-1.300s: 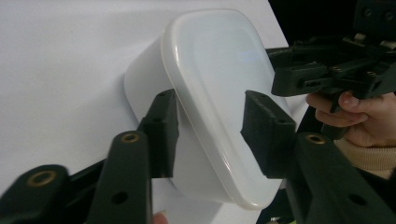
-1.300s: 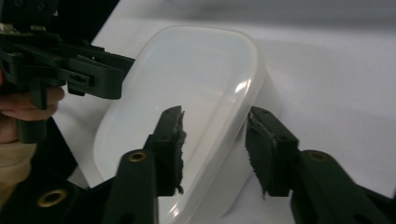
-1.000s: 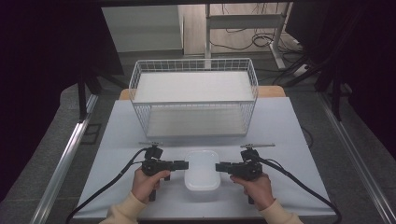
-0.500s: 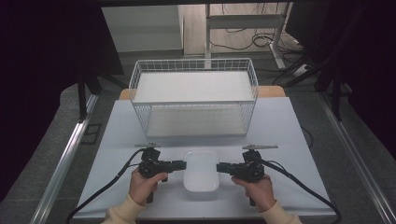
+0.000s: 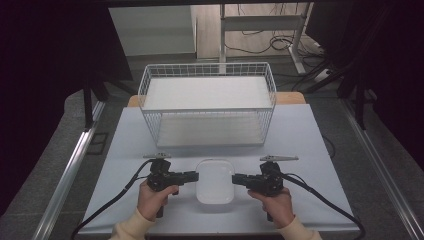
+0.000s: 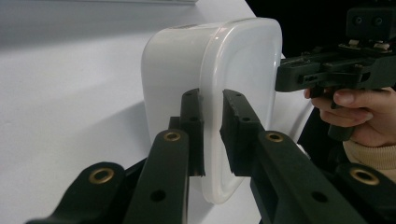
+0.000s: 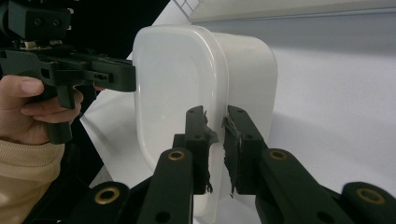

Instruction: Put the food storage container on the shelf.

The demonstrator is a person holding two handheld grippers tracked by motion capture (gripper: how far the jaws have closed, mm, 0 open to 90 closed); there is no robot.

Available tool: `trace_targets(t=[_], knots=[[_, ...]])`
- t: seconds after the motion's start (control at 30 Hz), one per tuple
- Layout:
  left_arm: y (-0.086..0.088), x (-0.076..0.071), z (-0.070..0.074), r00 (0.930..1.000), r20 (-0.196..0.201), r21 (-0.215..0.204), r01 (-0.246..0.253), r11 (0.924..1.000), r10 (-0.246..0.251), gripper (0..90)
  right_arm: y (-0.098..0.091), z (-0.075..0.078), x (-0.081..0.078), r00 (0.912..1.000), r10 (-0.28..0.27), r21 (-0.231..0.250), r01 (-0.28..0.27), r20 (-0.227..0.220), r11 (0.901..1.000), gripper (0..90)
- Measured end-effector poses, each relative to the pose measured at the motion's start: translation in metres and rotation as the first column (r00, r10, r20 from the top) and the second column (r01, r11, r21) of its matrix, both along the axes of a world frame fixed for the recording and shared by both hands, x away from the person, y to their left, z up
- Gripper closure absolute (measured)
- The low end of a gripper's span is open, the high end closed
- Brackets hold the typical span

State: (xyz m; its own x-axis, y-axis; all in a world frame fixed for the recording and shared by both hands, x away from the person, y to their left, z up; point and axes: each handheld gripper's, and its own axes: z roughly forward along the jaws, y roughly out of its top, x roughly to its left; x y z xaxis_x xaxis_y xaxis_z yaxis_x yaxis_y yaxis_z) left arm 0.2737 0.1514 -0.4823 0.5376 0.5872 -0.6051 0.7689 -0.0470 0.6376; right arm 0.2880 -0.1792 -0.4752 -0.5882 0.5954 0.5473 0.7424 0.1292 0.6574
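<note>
Now left gripper (image 6: 212, 130), right gripper (image 7: 215, 140), both clamped on white container (image 5: 215, 181) rim

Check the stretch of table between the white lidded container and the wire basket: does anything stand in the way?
Nothing visible does. The white container, clamped at its rim by the left gripper and right gripper, faces bare table up to the wire basket.

Bright even table light, dark surround (close-ups soft).

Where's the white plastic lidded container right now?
In the high view the white plastic lidded container sits near the table's front edge, between the left gripper and right gripper, in front of the white wire basket.
</note>
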Motion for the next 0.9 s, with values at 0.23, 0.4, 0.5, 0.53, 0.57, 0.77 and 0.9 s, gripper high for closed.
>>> trace_targets(t=[0.23, 0.4, 0.5, 0.53, 0.57, 0.77, 0.9], knots=[[0.000, -0.002, 0.008, 0.9994, 0.034, 0.001, 0.001, 1.0000, -0.001, 79.9, 0.000, 0.006, -0.002, 0.9993, 0.009, 0.000, -0.009, 0.037, 1.0000, 80.0], [0.000, -0.001, 0.013, 0.9988, 0.050, -0.002, 0.004, 1.0000, -0.004, 79.9, -0.002, 0.011, -0.001, 0.9986, 0.011, 0.017, -0.012, 0.051, 0.9998, 80.1], [0.000, -0.001, 0.018, 0.9976, 0.069, 0.012, 0.000, 0.9999, 0.000, 79.9, -0.001, 0.014, 0.000, 0.9977, 0.013, 0.009, -0.014, 0.067, 0.9999, 80.1], [0.000, 0.000, 0.019, 0.9973, 0.073, 0.011, -0.001, 0.9999, 0.000, 79.8, 0.000, 0.017, 0.000, 0.9967, 0.013, 0.002, -0.013, 0.080, 0.9999, 80.1], [0.001, 0.001, 0.021, 0.9967, 0.081, 0.007, -0.002, 1.0000, 0.001, 79.8, 0.000, 0.020, 0.000, 0.9957, 0.014, 0.001, -0.015, 0.091, 0.9999, 80.1], [0.001, 0.002, 0.029, 0.9942, 0.108, 0.016, 0.000, 0.9999, -0.002, 79.8, 0.001, 0.026, 0.003, 0.9933, 0.020, 0.003, -0.020, 0.114, 0.9998, 80.1], [0.001, 0.005, 0.035, 0.9927, 0.120, 0.018, 0.002, 0.9998, -0.004, 79.9, 0.001, 0.031, 0.005, 0.9914, 0.022, -0.007, -0.022, 0.129, 0.9997, 80.1]])
